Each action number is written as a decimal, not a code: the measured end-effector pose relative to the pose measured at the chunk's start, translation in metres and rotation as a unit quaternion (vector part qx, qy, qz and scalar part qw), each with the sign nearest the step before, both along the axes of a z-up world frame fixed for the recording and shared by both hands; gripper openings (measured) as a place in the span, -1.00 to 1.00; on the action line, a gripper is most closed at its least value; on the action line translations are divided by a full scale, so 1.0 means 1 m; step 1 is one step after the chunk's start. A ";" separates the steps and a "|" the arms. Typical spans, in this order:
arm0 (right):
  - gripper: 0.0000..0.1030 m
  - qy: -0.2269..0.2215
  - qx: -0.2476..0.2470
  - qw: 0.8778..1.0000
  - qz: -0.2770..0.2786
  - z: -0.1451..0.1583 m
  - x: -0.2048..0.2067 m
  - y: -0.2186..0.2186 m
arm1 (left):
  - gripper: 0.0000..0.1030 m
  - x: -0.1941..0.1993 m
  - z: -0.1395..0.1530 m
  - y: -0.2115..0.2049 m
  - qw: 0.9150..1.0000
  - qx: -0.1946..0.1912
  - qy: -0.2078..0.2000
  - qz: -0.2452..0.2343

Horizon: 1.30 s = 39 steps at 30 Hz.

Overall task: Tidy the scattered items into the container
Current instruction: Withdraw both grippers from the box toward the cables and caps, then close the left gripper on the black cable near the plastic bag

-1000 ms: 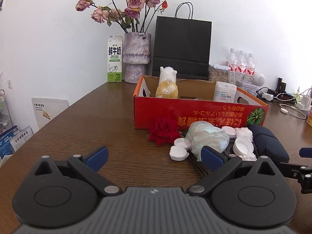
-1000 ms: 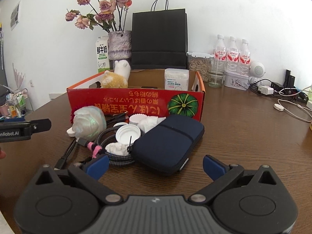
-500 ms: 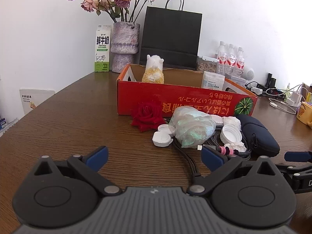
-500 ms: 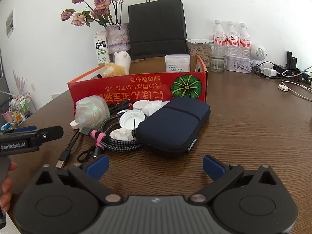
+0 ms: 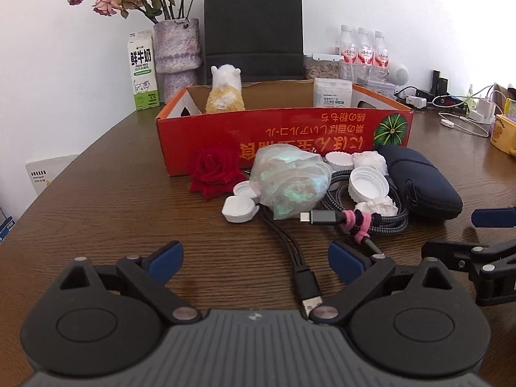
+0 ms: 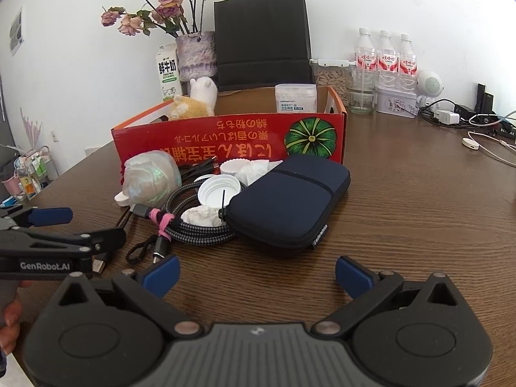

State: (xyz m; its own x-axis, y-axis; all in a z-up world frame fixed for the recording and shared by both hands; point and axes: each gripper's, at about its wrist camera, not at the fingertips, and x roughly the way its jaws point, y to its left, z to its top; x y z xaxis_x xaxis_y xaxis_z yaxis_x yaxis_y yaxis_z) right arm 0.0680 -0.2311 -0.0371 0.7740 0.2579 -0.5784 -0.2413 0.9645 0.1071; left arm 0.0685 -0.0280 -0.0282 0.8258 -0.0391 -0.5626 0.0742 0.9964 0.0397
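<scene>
Between the closing, still-unclenched left hand-held gripper (image 5: 254, 259) pads, black USB cable (image 5: 298, 259), plug end nearest camera.

Behind it all we've got a black paper bag (image 5: 253, 29), a milk carton (image 5: 142, 71) beside the flower vase (image 5: 178, 51), plus three water bottles (image 6: 385, 58).

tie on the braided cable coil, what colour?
Pink tie on the grey-black braided cable; clearest in left wrist view.
</scene>
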 end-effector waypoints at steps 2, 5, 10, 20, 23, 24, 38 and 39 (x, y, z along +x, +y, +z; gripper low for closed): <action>1.00 0.000 0.002 1.000 -0.001 0.000 0.000 -0.001 | 0.59 0.007 -0.003 -0.004 1.000 -0.001 0.016 0.007; 1.00 0.003 0.001 1.000 -0.008 0.000 0.001 -0.001 | 0.40 0.010 -0.003 -0.005 1.000 -0.013 0.017 0.018; 1.00 0.006 0.002 1.000 -0.004 -0.001 0.001 -0.001 | -0.55 0.010 0.002 -0.013 1.000 -0.011 0.020 0.002; 1.00 0.006 0.007 1.000 -0.003 -0.001 0.001 -0.003 | -0.85 0.006 0.014 0.002 0.999 -0.045 0.019 0.016; 1.00 0.007 0.006 1.000 -0.003 -0.001 0.001 -0.002 | -0.85 -0.002 0.026 0.007 0.999 -0.045 -0.009 0.018; 1.00 0.007 0.005 1.000 -0.003 -0.001 0.001 -0.002 | -0.85 -0.004 0.030 0.008 0.999 -0.045 -0.017 0.018; 1.00 0.008 -0.013 1.000 -0.012 -0.001 0.001 0.002 | -0.86 -0.012 0.057 0.017 0.995 -0.035 -0.094 0.020; 1.00 0.008 -0.014 1.000 -0.013 -0.001 0.001 0.002 | -0.86 -0.011 0.058 0.018 0.995 -0.033 -0.097 0.020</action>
State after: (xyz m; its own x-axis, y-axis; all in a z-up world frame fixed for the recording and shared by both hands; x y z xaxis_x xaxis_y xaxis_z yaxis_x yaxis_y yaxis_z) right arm 0.0694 -0.2294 -0.0383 0.7706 0.2214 -0.5976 -0.2150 0.9731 0.0833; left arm 0.0572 -0.0101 0.0295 0.9199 -0.0357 -0.3906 0.0315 0.9994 -0.0172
